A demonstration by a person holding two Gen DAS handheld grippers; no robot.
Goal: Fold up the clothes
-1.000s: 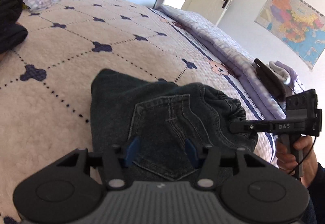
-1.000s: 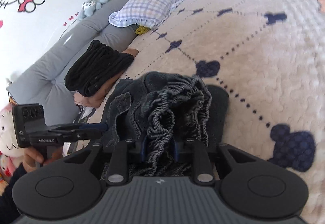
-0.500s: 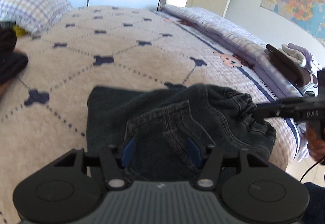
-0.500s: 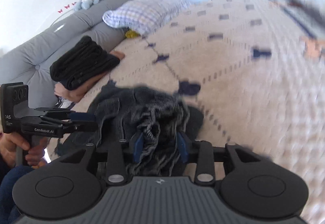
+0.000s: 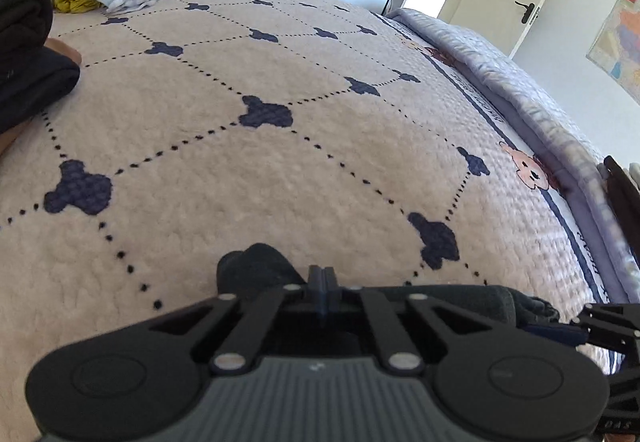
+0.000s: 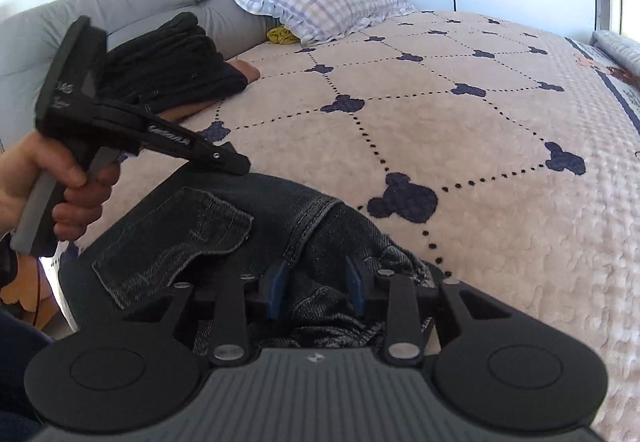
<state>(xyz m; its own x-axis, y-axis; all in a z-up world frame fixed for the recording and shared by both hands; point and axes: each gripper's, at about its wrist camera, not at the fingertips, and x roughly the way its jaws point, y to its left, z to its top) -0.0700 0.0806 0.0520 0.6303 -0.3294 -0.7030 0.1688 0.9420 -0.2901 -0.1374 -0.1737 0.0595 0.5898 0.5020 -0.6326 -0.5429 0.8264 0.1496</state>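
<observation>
Jeans [image 6: 224,238] are largely hidden in the left wrist view, where only a dark fold [image 5: 256,266] and a strip at the lower right are seen beyond the left gripper [image 5: 324,282], whose jaws are clenched together with no cloth visibly between them. In the right wrist view the denim is shown bunched on the bedspread [image 6: 460,145] at the near edge, back pocket uppermost, gathered waistband partly covered by the right gripper [image 6: 316,282]. Its jaws have just been closing, waistband between them; contact with the pads cannot be told. A hand [image 6: 48,177] is cut off at left.
</observation>
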